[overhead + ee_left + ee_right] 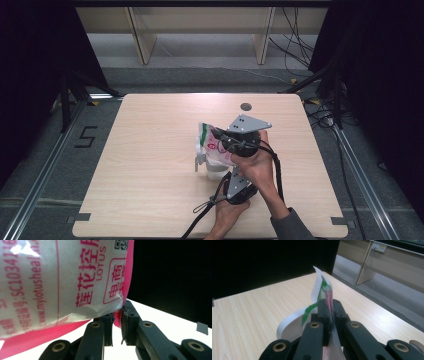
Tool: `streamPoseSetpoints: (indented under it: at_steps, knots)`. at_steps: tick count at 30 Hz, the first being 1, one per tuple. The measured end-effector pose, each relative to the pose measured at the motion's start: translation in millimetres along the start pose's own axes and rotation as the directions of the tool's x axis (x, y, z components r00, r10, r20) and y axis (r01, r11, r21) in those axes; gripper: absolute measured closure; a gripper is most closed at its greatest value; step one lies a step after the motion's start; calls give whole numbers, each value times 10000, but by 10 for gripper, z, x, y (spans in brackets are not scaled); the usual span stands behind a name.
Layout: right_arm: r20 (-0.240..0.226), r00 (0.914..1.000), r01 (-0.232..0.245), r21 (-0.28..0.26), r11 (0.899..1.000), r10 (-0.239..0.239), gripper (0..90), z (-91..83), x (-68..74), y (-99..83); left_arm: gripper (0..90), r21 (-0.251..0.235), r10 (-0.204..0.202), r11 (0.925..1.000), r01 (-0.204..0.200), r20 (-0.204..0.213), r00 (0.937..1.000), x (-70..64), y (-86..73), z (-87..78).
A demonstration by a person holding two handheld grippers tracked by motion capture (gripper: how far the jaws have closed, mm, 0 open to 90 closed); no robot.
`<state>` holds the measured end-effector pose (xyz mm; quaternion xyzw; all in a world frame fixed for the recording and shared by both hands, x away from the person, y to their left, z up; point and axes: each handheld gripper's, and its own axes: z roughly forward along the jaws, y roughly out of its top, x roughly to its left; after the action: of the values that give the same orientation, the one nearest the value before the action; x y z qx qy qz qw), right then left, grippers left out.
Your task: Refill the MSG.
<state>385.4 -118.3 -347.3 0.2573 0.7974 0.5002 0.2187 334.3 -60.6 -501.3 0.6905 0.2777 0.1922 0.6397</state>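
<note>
A white plastic pouch (210, 142) with pink and green print is held up over the middle of the table. My right gripper (221, 138), under its grey plate, is shut on the pouch's upper edge. In the right gripper view the jaws (329, 303) pinch the green and pink rim (323, 288). My left gripper (229, 175) reaches in from below and is shut on the lower pink seam. The left gripper view has its jaws (119, 312) clamped on that seam, with the pouch (50, 280) reading "LOTUS". Under the pouch stands a white cup-like container (214, 173), partly hidden.
The light wooden table (150, 165) has a grey round grommet (245, 106) near its far edge. Floor rails run along both sides, with a "5" marking (86, 136) on the left. Cables (300, 50) and wooden furniture legs (142, 40) lie beyond the table.
</note>
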Motion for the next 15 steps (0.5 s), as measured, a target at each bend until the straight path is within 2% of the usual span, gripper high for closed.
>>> streamPoseSetpoints:
  at_steps: [6, 8, 11, 15]
  knots:
    - [82, 9999, -144, -12, 9999, 144, 882, 1, 9, 3, 803, -16, 15, 10000, -15, -16, 10000, -1, 5, -1]
    - [110, 9999, 3, -15, 10000, -3, 882, 6, 0, 3, 803, 37, 22, 10000, -23, 69, 10000, -1, 8, -4]
    - [186, 9998, -21, -116, 9999, 23, 882, 19, 13, 2, 803, 21, 51, 10000, -51, 41, 10000, -1, 11, -3]
    - [106, 9999, -39, 13, 10000, 39, 882, 10, 3, 5, 803, 45, 66, 10000, -66, 37, 10000, -1, 12, -4]
